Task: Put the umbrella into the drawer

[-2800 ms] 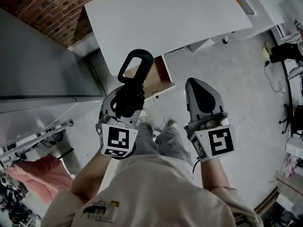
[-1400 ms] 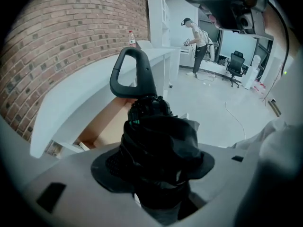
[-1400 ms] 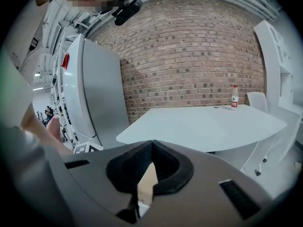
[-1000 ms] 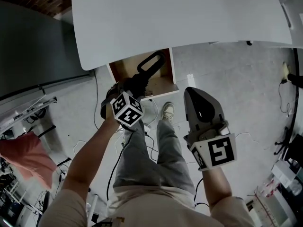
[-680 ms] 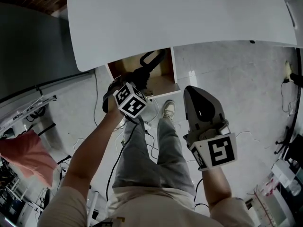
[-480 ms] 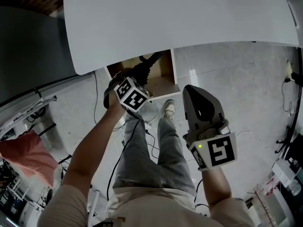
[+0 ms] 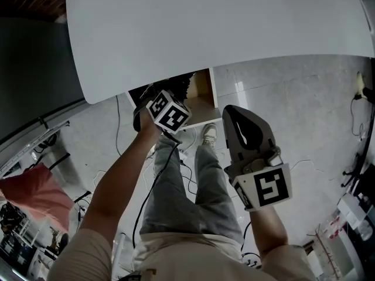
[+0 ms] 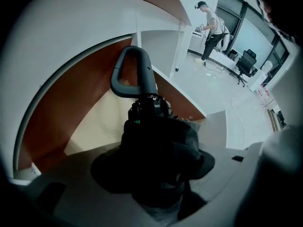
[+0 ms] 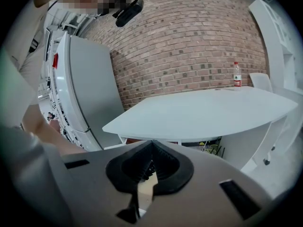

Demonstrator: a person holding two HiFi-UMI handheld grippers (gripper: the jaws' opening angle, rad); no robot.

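While the left gripper is clamped around the folded black umbrella, the umbrella's looped handle pokes forward into the open drawer, hanging above its pale floor with the reddish-brown side wall at nine o'clock of it. In the head view the drawer shows under the edge of the white table, at about twelve o'clock from the left gripper's marker cube. The right gripper is at four o'clock of the left one, out over the floor and apart from the drawer, its jaws drawn together with nothing between them. In the right gripper view a clear bottle with a red label stands on the table at two o'clock; its print is too small to read. Both cubes carry only black-and-white square patterns.
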